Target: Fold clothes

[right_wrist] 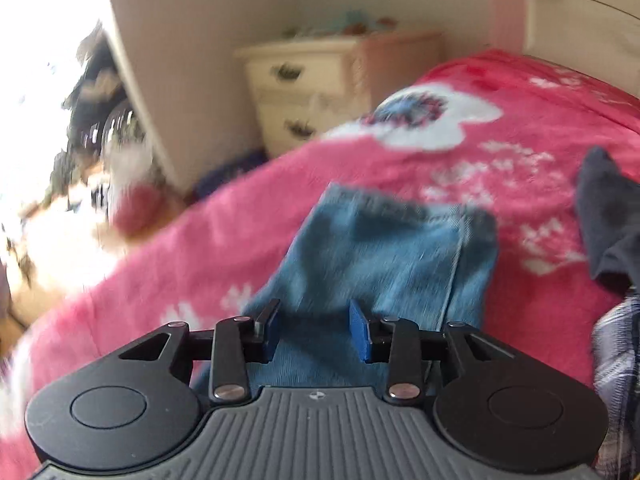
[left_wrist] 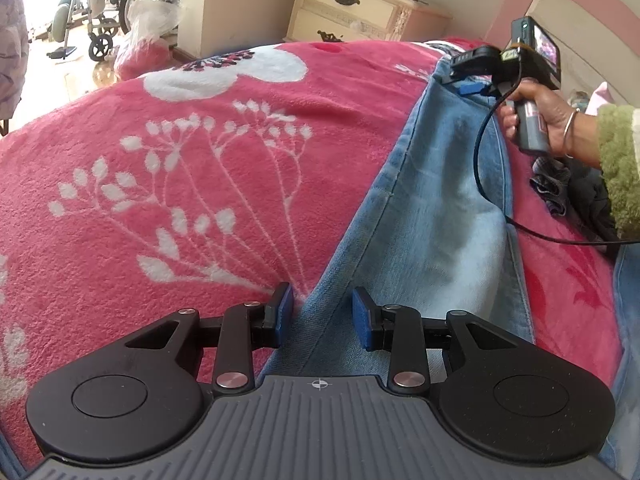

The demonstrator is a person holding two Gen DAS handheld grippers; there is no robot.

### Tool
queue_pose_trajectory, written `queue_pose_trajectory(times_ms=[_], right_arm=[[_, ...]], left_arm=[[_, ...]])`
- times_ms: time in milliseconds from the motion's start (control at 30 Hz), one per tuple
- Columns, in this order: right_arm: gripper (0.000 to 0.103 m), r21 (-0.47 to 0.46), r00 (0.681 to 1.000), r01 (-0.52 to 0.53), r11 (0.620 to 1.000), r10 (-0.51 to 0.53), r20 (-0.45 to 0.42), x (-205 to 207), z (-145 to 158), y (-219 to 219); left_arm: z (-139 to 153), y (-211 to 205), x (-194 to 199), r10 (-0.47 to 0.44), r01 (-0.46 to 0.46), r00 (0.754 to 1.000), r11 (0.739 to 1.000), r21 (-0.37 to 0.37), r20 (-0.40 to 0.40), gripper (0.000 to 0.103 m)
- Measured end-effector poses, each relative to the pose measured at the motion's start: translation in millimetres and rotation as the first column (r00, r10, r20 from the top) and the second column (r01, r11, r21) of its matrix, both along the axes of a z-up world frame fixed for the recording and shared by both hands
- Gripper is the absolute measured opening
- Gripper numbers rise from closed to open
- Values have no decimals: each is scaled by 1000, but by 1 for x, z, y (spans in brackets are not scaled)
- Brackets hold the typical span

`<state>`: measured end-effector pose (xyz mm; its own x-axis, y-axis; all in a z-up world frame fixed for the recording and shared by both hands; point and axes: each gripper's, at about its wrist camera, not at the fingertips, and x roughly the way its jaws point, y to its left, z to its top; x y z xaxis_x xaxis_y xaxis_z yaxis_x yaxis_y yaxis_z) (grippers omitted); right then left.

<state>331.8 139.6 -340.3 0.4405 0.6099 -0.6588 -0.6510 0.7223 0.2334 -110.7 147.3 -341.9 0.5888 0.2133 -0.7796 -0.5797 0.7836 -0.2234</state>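
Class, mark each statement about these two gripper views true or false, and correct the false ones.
1. The jeans lie on a pink blanket. True.
2. The left gripper is shut on the denim. False: it is open.
3. The right gripper is open. True.
4. The bedside cabinet is dark brown. False: it is cream.
5. A hand holds the right gripper. True.

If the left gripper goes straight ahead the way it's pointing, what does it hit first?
Most likely the jeans: the left gripper is open with the denim leg running ahead between its fingers, though its height above the cloth is unclear.
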Motion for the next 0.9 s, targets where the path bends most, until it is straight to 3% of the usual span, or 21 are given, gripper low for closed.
queue_pose_trajectory(times_ms=[100,200,300,400,467,600,667,767,900], right_arm=[[39,81,999,28,996,-25,-29,-6,21,-24],[41,71,993,-42,997,50,-104,-27,42,-50],[41,73,965,-182,981,192,-179,-73,70,-78],[41,20,906,-357,934,352,-236,-125,79,-99],[41,-30,857,-472,881,451,-249,-159,72,-105],[39,-176,815,-576,798,545,-198,-214,22,-94],[39,-224,842,-540,811,516,-160,-227,4,-91],[39,-127,892,-451,884,440,-107,-231,30,-110],[41,-97,917,-396,913,387,-95,-242,62,-158]], left_arm=[[2,1,-3,5,-5,1000,1000,1,3,33],[11,3,-8,36,-36,999,999,29,13,33],[23,6,-14,75,-77,997,995,66,33,34],[31,9,-17,107,-109,994,990,91,28,34],[32,8,-17,115,-116,993,988,103,14,34],[29,-5,-14,102,-100,995,986,131,-9,35],[28,-16,-13,85,-81,996,986,145,-15,36],[34,-33,-19,65,-67,998,986,153,18,37],[42,-64,-22,-61,56,998,991,124,35,37]])
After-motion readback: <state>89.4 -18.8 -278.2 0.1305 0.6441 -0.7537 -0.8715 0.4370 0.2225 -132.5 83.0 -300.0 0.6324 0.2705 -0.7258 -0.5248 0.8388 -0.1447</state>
